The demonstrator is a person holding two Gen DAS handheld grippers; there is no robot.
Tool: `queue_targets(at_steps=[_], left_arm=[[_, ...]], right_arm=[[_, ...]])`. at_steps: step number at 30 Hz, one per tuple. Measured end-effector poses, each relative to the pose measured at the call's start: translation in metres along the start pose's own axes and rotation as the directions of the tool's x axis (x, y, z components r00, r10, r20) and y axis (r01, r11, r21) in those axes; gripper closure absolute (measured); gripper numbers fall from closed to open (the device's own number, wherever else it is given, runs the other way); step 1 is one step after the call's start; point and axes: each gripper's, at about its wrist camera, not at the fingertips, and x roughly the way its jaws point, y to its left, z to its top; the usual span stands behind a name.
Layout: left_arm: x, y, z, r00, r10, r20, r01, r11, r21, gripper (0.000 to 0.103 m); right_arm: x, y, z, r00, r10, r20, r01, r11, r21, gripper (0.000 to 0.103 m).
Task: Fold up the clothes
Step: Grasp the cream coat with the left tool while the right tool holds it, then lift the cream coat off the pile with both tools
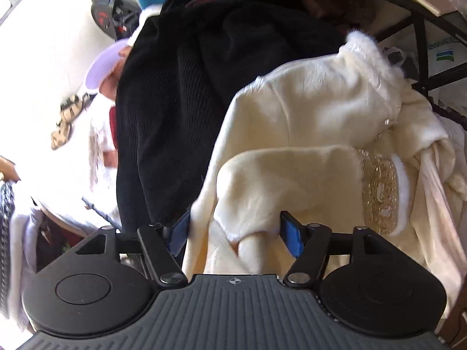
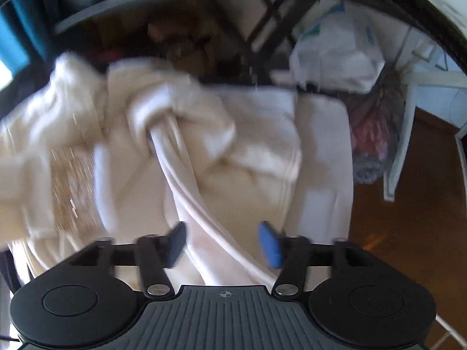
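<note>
My left tool (image 1: 236, 233) stands spread wide with a bunched fold of the cream coat (image 1: 292, 110) lying between its blue pads (image 1: 292, 237), not pinched. My right tool (image 2: 223, 240) is likewise released, its pads either side of a pale corded seam (image 2: 186, 192) that runs away from me up the coat's lining; that view is blurred, so I judge it is moving.

The coat lies rumpled ahead of both tools, one sleeve crossed over the body with its gold beaded cuff (image 1: 379, 189) to the right of my left tool. It is partly gathered but not flat, which fits either a fold under way or a heap being opened out.

Risks as I judge them: the plush is thick and slippery, so a shallow bite may take only the top layer and let the rest slide out. The beaded cuff could snag on a pad. Closing on the seam alone would drag the lining and twist the garment.

Room is tight. A black knit garment (image 1: 175, 102) lies touching the coat on the left of my left tool, so a sweep that way would drag it along. Ahead stands a dark metal frame (image 1: 420, 43); to the right of my right tool the coat's edge drops toward the brown floor (image 2: 408, 204) near a white chair leg (image 2: 400, 151).
</note>
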Motion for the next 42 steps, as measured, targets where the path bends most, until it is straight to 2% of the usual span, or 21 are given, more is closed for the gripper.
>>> queue_targets(at_steps=[2, 4, 9, 12, 14, 15, 16, 17, 18, 20, 23, 26, 28, 30, 32, 33, 35, 36, 37, 39, 42], left_arm=[[-0.011, 0.000, 0.012, 0.997, -0.028, 0.077, 0.027, 1.000, 0.014, 0.016], [-0.013, -0.001, 0.033, 0.990, -0.066, 0.124, 0.063, 0.998, 0.026, 0.015], [0.016, -0.009, 0.084, 0.976, -0.111, 0.187, 0.095, 0.991, 0.091, 0.015], [0.062, -0.023, 0.103, 0.989, -0.104, 0.100, 0.087, 0.983, 0.160, 0.015], [0.082, -0.028, 0.102, 0.993, -0.103, 0.055, 0.094, 0.984, 0.152, 0.016], [0.088, -0.028, 0.100, 0.992, -0.117, 0.044, 0.110, 0.984, 0.139, 0.019], [0.087, -0.026, 0.095, 0.987, -0.155, 0.045, 0.149, 0.982, 0.118, 0.039], [0.084, -0.025, 0.092, 0.979, -0.201, 0.031, 0.197, 0.975, 0.106, 0.065], [0.079, -0.028, 0.089, 0.977, -0.210, 0.016, 0.207, 0.971, 0.116, 0.072], [0.062, -0.039, 0.077, 0.985, -0.164, 0.056, 0.150, 0.968, 0.199, 0.089], [0.040, -0.040, 0.053, 0.979, -0.193, 0.071, 0.168, 0.950, 0.264, 0.092], [0.026, -0.037, 0.029, 0.977, -0.203, 0.061, 0.174, 0.934, 0.311, 0.092], [0.025, -0.034, 0.011, 0.979, -0.202, 0.022, 0.182, 0.922, 0.340, 0.092], [0.029, -0.034, -0.008, 0.982, -0.189, -0.031, 0.186, 0.908, 0.376, 0.092], [0.039, -0.036, -0.025, 0.985, -0.159, -0.067, 0.172, 0.897, 0.407, 0.092], [0.044, -0.037, -0.033, 0.987, -0.140, -0.074, 0.158, 0.893, 0.421, 0.091], [0.047, -0.042, -0.036, 0.991, -0.122, -0.061, 0.136, 0.885, 0.446, 0.086], [0.048, -0.044, -0.035, 0.992, -0.116, -0.053, 0.128, 0.880, 0.458, 0.085], [0.047, -0.047, -0.034, 0.992, -0.115, -0.044, 0.122, 0.872, 0.474, 0.079], [0.046, -0.053, -0.030, 0.993, -0.111, -0.025, 0.109, 0.856, 0.506, 0.069], [0.047, -0.063, -0.036, 0.995, -0.094, 0.022, 0.065, 0.817, 0.572, 0.055]], right_arm=[[-0.013, 0.005, 0.016, 0.994, 0.046, 0.100, -0.047, 0.999, 0.008, 0.034], [-0.008, 0.007, 0.035, 0.986, 0.096, 0.133, -0.097, 0.995, -0.002, 0.024], [0.032, 0.006, 0.063, 0.980, 0.149, 0.131, -0.155, 0.987, 0.032, 0.023], [0.061, 0.005, 0.077, 0.978, 0.171, 0.118, -0.179, 0.982, 0.062, 0.020], [0.079, 0.004, 0.087, 0.977, 0.185, 0.110, -0.195, 0.977, 0.083, 0.019], [0.089, 0.004, 0.091, 0.976, 0.192, 0.106, -0.202, 0.975, 0.093, 0.020], [0.098, 0.003, 0.096, 0.975, 0.200, 0.102, -0.210, 0.972, 0.104, 0.033], [0.108, 0.003, 0.101, 0.973, 0.207, 0.098, -0.218, 0.969, 0.114, 0.049], [0.117, 0.003, 0.106, 0.972, 0.214, 0.094, -0.225, 0.966, 0.124, 0.082], [0.136, 0.002, 0.115, 0.970, 0.229, 0.086, -0.240, 0.960, 0.145, 0.085], [0.098, 0.015, 0.094, 0.956, 0.260, 0.133, -0.255, 0.965, -0.051, 0.087], [0.056, 0.020, 0.055, 0.954, 0.271, 0.130, -0.250, 0.955, -0.156, 0.088], [0.036, 0.022, 0.022, 0.962, 0.259, 0.090, -0.240, 0.953, -0.185, 0.088], [0.034, 0.022, -0.010, 0.969, 0.246, -0.004, -0.243, 0.953, -0.179, 0.088], [0.043, 0.023, -0.037, 0.972, 0.210, -0.105, -0.227, 0.958, -0.177, 0.086], [0.050, 0.023, -0.045, 0.971, 0.187, -0.151, -0.212, 0.961, -0.175, 0.081], [0.057, 0.020, -0.051, 0.972, 0.135, -0.194, -0.166, 0.974, -0.157, 0.075], [0.052, 0.018, -0.049, 0.981, 0.115, -0.159, -0.139, 0.979, -0.152, 0.064], [0.046, 0.015, -0.047, 0.988, 0.094, -0.122, -0.112, 0.983, -0.147, 0.043], [0.029, 0.009, -0.042, 0.999, 0.052, -0.016, -0.054, 0.985, -0.166, 0.019], [0.022, 0.009, -0.035, 0.997, 0.058, 0.061, -0.036, 0.951, -0.306, 0.017]])
